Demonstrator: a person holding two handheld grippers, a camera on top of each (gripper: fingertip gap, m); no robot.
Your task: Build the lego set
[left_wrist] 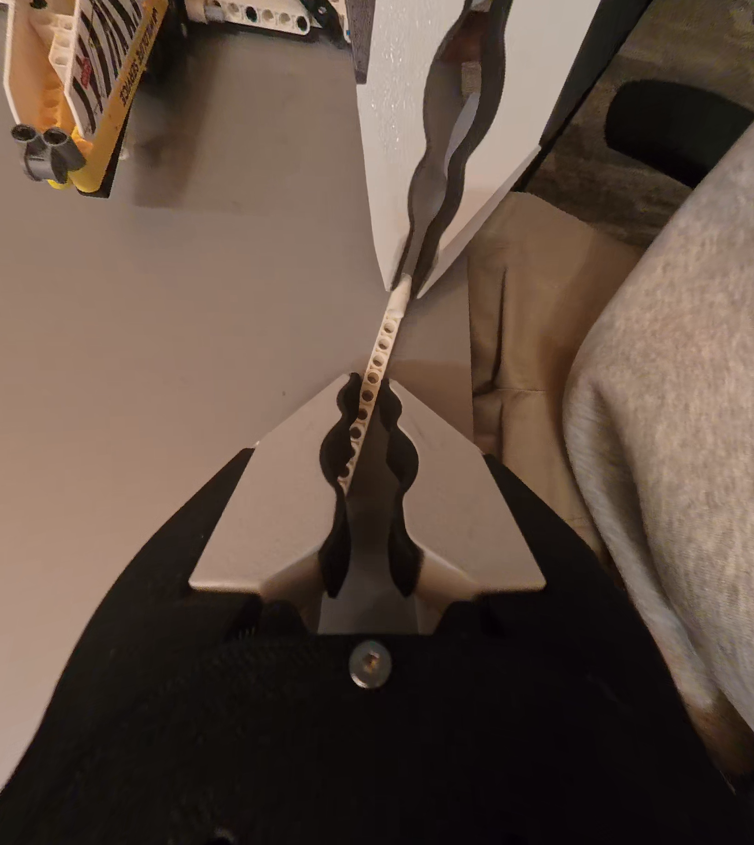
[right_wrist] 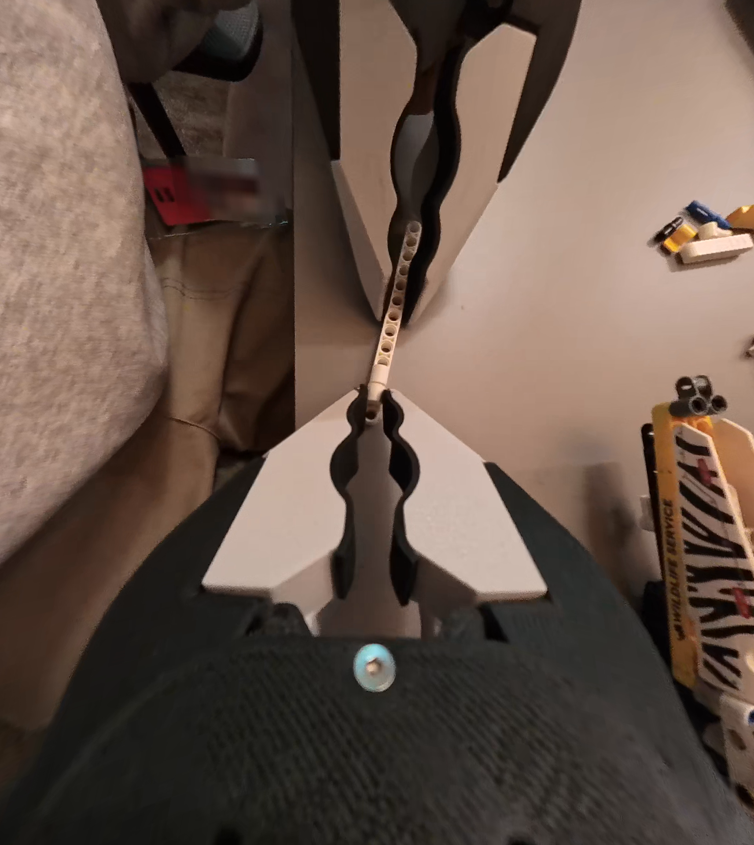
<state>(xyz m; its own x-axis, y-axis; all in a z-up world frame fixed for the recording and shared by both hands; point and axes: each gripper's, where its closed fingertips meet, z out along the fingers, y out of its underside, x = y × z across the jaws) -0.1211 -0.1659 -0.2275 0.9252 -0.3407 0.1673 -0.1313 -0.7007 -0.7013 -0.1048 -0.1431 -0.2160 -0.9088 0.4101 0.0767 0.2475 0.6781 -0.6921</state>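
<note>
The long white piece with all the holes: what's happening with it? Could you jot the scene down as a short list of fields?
held piece: long white beam with a row of holes
left gripper: shut on one end of the beam
right gripper: shut on a small white connector at the beam's other end
position: the beam spans the gap between the two facing grippers, above the grey table
nearby: partly built zebra-striped model; loose pieces on the table
</note>
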